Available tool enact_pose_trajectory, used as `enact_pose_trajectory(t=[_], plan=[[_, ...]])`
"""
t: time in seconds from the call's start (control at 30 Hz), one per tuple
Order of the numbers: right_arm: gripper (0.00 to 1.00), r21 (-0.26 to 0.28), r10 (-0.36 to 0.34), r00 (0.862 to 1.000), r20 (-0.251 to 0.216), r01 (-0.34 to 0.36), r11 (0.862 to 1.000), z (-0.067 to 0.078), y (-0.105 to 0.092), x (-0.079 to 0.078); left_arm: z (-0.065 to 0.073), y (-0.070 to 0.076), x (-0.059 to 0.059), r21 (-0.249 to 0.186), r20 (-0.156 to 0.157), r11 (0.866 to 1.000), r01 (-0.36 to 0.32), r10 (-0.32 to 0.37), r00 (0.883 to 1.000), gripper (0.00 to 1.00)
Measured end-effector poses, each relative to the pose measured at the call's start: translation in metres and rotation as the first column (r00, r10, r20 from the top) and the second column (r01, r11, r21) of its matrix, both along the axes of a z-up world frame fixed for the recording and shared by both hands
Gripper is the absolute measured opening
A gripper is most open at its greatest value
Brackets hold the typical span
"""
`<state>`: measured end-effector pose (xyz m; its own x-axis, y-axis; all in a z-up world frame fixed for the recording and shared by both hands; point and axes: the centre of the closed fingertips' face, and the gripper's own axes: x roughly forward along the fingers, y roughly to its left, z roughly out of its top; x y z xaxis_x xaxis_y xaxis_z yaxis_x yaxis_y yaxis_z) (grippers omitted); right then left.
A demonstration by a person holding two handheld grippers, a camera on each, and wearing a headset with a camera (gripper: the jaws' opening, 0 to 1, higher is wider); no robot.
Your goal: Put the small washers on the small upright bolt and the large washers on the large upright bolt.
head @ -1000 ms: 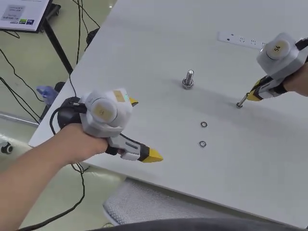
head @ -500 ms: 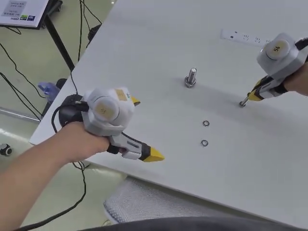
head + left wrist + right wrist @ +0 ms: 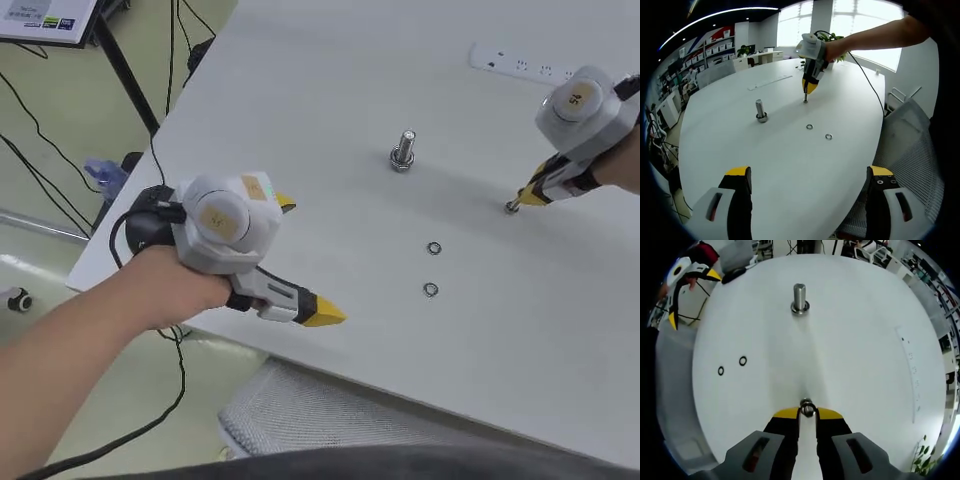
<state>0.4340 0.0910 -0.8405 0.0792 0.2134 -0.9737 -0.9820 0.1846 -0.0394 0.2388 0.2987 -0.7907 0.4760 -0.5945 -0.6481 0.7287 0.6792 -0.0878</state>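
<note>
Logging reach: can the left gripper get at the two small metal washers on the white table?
Probably yes: the open left gripper faces both small metal washers across bare white table.

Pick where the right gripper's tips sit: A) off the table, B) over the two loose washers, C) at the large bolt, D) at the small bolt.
D: the right gripper has its yellow tips flanking the small bolt, apart from the large bolt and loose washers.
</note>
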Motion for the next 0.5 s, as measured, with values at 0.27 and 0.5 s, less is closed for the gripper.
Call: enact_pose_trajectory(t=[0.27, 0.5], plan=[[0.13, -0.005, 0.010, 1.000, -0.007, -0.010, 1.000, -0.011, 0.002, 0.005, 0.000, 0.001, 0.003, -0.002, 0.000, 1.000, -0.006, 0.006, 1.000, 0.95], [0.13, -0.023, 0.028, 1.000, -0.009, -0.028, 0.999, -0.019, 0.002, 0.002, 0.002, 0.002, 0.000, -0.004, -0.002, 1.000, -0.007, 0.007, 1.000, 0.95]])
